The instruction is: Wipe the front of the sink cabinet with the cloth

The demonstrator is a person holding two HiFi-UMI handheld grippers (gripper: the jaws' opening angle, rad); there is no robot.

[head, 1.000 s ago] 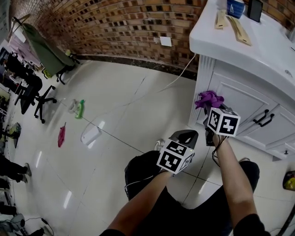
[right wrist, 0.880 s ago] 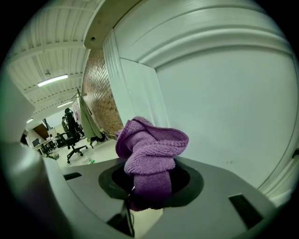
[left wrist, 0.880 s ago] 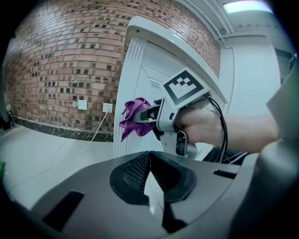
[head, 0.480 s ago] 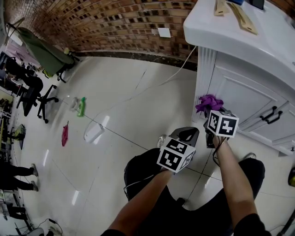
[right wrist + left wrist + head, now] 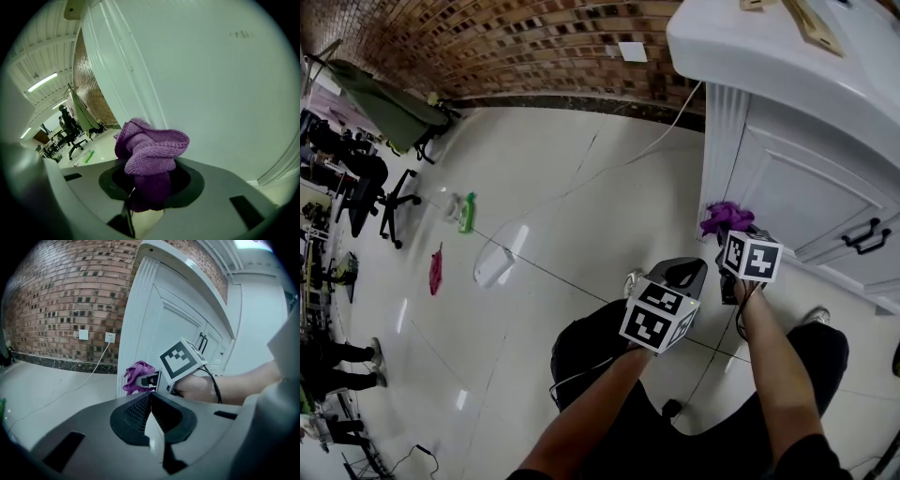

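Holding the purple cloth [image 5: 151, 152] is my right gripper [image 5: 733, 234], its jaws clamped on the bunched fabric, which bulges out above them. The cloth sits low at the white front of the cabinet [image 5: 806, 183], just beside its fluted left corner post; I cannot tell whether it touches the panel. My left gripper [image 5: 149, 409] hangs a little out from the cabinet, near the right one, with its jaws pressed together and nothing between them. Two dark handles [image 5: 868, 236] sit on the cabinet doors, further along the front from the cloth. A white cable [image 5: 667, 141] trails past the cabinet's left side over the pale tiled floor [image 5: 553, 178], below the brick wall [image 5: 506, 47]. Well away from the cabinet, a green bottle [image 5: 467, 213] lies on the floor near an office chair [image 5: 389, 199].
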